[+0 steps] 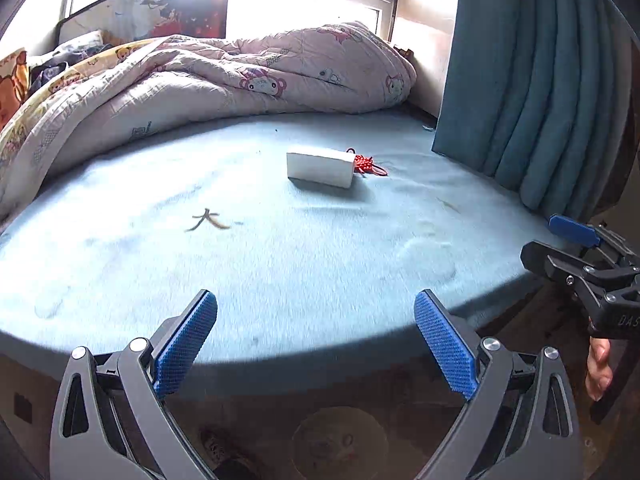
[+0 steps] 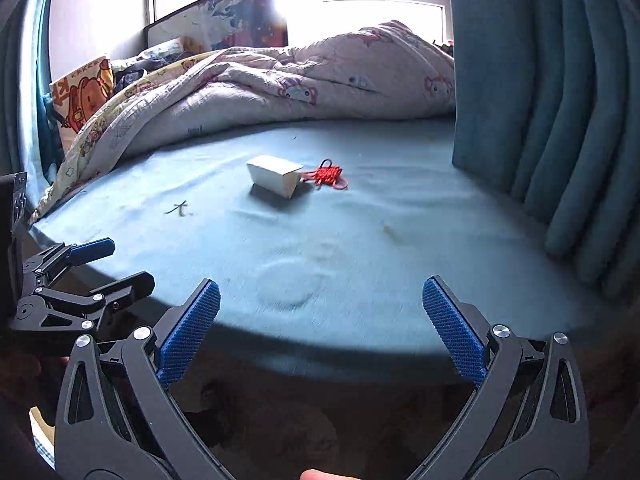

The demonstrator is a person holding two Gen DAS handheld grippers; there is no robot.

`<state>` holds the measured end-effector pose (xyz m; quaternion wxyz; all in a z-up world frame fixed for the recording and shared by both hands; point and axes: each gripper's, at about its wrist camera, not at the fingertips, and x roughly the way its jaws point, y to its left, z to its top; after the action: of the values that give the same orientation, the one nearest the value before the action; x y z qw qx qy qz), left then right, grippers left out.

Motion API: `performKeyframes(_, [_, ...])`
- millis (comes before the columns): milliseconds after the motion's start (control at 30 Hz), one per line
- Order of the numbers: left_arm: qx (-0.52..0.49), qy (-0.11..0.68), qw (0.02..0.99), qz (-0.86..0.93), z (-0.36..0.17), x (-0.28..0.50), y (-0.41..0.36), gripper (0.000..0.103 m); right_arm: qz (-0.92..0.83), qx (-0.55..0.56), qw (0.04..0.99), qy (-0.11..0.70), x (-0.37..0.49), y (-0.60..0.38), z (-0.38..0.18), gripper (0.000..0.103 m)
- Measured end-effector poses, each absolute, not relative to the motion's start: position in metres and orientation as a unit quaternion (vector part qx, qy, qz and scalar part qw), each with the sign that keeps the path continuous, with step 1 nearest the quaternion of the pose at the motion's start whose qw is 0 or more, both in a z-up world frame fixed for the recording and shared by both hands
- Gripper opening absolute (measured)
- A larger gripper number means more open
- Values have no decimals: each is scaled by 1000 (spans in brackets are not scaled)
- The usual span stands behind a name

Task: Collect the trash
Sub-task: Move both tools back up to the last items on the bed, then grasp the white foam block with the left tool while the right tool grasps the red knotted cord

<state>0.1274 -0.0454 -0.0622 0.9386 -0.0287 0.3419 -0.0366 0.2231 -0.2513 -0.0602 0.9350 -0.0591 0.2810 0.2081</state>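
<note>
**Trash on the bed, both grippers wide and empty**

Here, the left gripper (image 1: 316, 340) is seen at the bottom of the left wrist view with its blue pads spread wide and nothing held between them. The right gripper (image 2: 320, 328) is shown the same way at the bottom of the right wrist view: jaws wide, empty. Both are held over the near edge of the bed (image 1: 320, 260), above the dark floor.

A white box (image 1: 320, 169) is found lying on its side on the blue sheet, slightly above the middle of the left view. A red cord (image 1: 370, 165) is bunched just beside its right end, seemingly touching it. A small yellowish scrap (image 1: 208, 220) is seen well apart from the box, toward the left middle of the frame.

A rumpled quilt (image 1: 200, 80) is piled across the upper left. A teal curtain (image 1: 540, 80) is hung along the right side.
</note>
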Motion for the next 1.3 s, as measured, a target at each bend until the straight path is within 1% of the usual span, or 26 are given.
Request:
performKeyframes(167, [-32, 359, 932, -33, -58, 184, -40, 97, 213, -65, 930, 292, 282, -245, -43, 98])
performKeyframes(467, [-51, 396, 916, -45, -69, 274, -42, 97, 196, -79, 928, 308, 353, -238, -42, 98])
performKeyframes(633, [-41, 409, 910, -54, -74, 309, -48, 97, 202, -68, 926, 313, 376, -240, -43, 98])
performKeyframes(833, [-37, 429, 901, -60, -83, 342, -49, 97, 201, -84, 920, 327, 402, -228, -50, 98])
performKeyframes(1067, [-19, 445, 892, -73, -93, 364, -55, 97, 206, -65, 900, 379, 442, -220, -67, 98])
performKeyframes(1100, [-24, 447, 891, -80, -95, 366, -54, 94, 203, -63, 899, 382, 445, -221, -68, 98])
performKeyframes(1133, [-33, 447, 890, -86, -95, 365, -51, 82, 201, -60, 899, 385, 448, -221, -70, 98])
performKeyframes(1300, [-29, 437, 895, -86, -91, 357, -43, 82, 200, -57, 893, 400, 457, -217, -79, 98])
